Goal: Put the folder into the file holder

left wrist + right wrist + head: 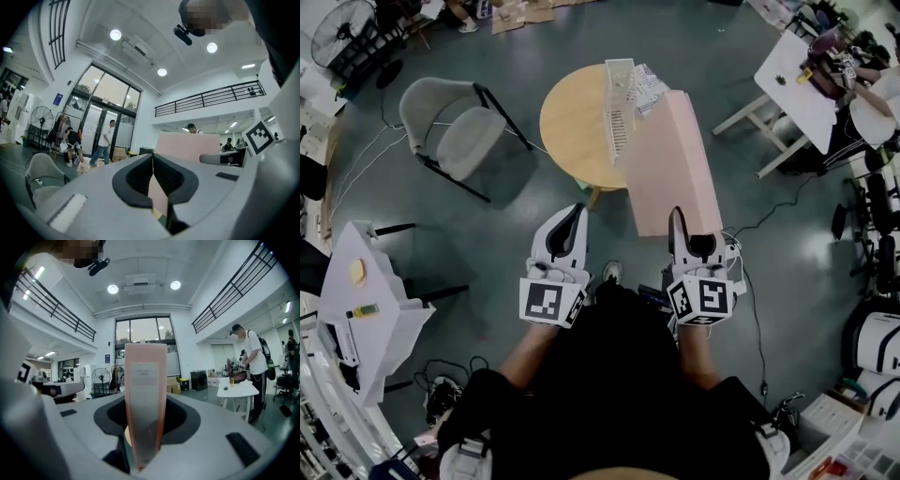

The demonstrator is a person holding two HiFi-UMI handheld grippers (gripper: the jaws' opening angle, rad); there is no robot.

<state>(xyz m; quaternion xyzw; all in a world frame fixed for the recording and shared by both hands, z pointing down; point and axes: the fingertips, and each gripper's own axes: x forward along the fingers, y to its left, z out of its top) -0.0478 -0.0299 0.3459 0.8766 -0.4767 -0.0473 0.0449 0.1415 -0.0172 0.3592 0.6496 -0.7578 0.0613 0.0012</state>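
Currently the right hand-held gripper (679, 223) is clenched on the near spine of a thick pale pink cardboard folder (670, 159), which stands on edge and reaches out over the round wooden table (570, 127). A translucent white slotted file holder (621, 103) stands on that table, just beside the folder. The left hand-held gripper (573, 220) is closed on nothing.

The pale pink folder (670, 169), thick and box-like with a label on its spine, stands on edge, its near end clamped in the right gripper's (680, 225) jaws and its far end just beside the pale slotted file holder (621, 108), which stands upright on the round wooden counter (572, 127).
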